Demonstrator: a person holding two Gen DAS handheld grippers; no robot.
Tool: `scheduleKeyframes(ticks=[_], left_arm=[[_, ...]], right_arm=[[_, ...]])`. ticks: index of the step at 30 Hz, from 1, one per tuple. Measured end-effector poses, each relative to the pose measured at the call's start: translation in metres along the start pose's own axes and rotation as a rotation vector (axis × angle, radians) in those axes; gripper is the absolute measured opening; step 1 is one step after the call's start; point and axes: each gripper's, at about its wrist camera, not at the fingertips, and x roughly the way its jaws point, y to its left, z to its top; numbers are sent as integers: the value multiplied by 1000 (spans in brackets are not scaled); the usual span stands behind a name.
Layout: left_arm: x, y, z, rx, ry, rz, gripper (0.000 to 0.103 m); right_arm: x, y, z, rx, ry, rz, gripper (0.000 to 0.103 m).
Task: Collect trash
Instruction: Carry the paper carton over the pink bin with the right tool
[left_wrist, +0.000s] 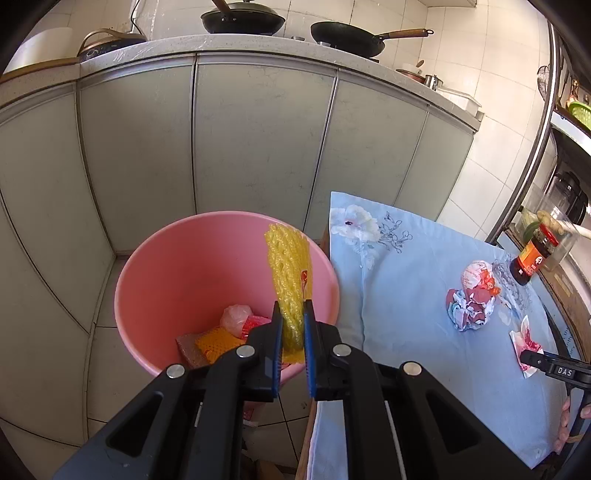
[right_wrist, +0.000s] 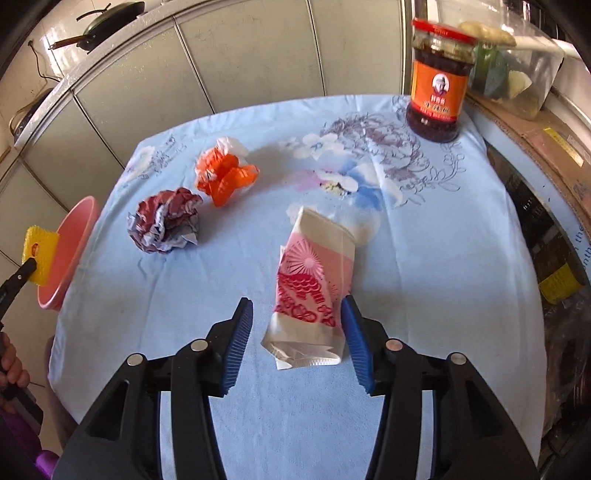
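My left gripper (left_wrist: 293, 321) is shut on a yellow foam net (left_wrist: 288, 273) and holds it over the pink bin (left_wrist: 166, 266), which holds several pieces of trash. The net also shows in the right wrist view (right_wrist: 37, 254) at the bin's rim (right_wrist: 74, 236). My right gripper (right_wrist: 297, 332) is open around the near end of a pink and white paper bag (right_wrist: 314, 284) lying on the blue cloth. A crumpled dark red wrapper (right_wrist: 166, 221) and an orange and white plastic wad (right_wrist: 225, 173) lie further left.
A chili sauce jar (right_wrist: 437, 81) stands at the far right of the blue floral cloth (right_wrist: 443, 258). A clear container (right_wrist: 517, 66) sits behind it. Grey cabinets (left_wrist: 258, 147) with pans on the counter stand behind the bin.
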Motion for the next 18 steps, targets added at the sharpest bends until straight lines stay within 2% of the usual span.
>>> scheduleKeyframes(ticks=[2, 6, 9, 12, 16, 18], left_arm=[[0, 2, -1, -3, 1, 3, 9], [1, 5, -1, -14, 2, 5, 9], [3, 7, -1, -22, -2, 4, 9], [2, 9, -1, -29, -8, 9, 9], [2, 15, 1, -42, -18, 27, 9], [2, 19, 2, -49, -23, 35, 9]], right_arm=[[1, -4, -3, 17, -1, -3, 50], [-9, -4, -5, 2, -38, -6, 36], [-27, 2, -1, -17, -96, 22, 34], [-45, 20, 9, -63, -162, 70, 34], [-64, 67, 27, -166, -241, 161, 34], [-66, 91, 34, -213, -248, 205, 34]])
